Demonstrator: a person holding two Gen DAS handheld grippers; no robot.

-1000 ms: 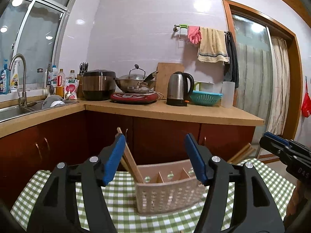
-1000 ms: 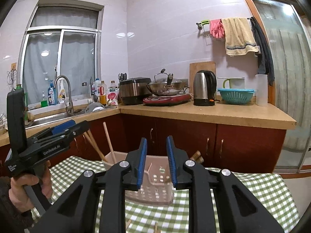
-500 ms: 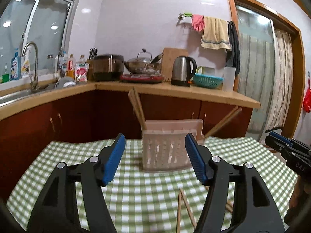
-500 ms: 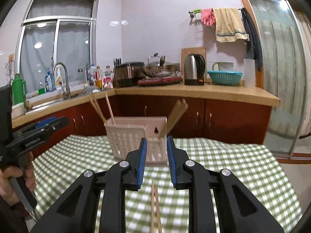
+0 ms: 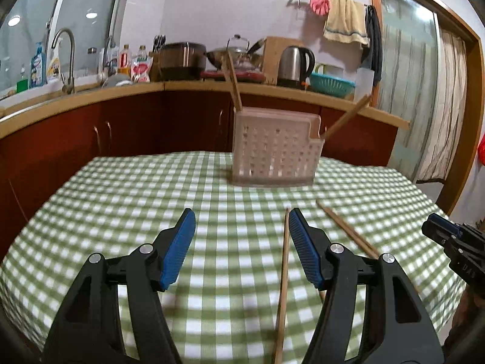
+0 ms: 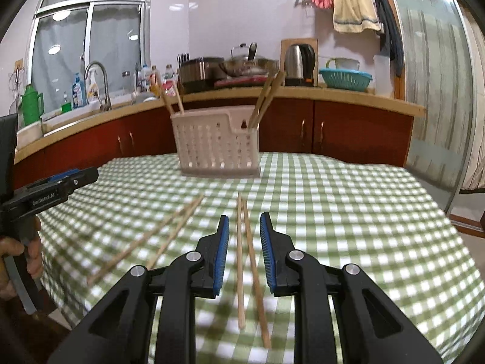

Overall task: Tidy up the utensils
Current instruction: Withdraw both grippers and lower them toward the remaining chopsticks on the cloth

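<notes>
Dim indoor light, strong fisheye curve
Ceiling lamps glare on the window (image 6: 91, 45); the checked tablecloth (image 5: 151, 200) smears with motion blur; corners vignette black.

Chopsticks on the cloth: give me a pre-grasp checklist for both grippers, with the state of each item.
1. Right gripper lined up over the chopstick pair: ok, the pair lies in the gap between its fingers.
2. Right jaws apart and holding nothing: ok.
3. Left gripper open: ok, wide and holding nothing.
4. Left gripper centred on a chopstick: not ok, the stick lies close to one finger.
5. Rack upright, with chopsticks standing at both ends: ok.
6. Fingertips down at cloth level: cannot tell.
</notes>
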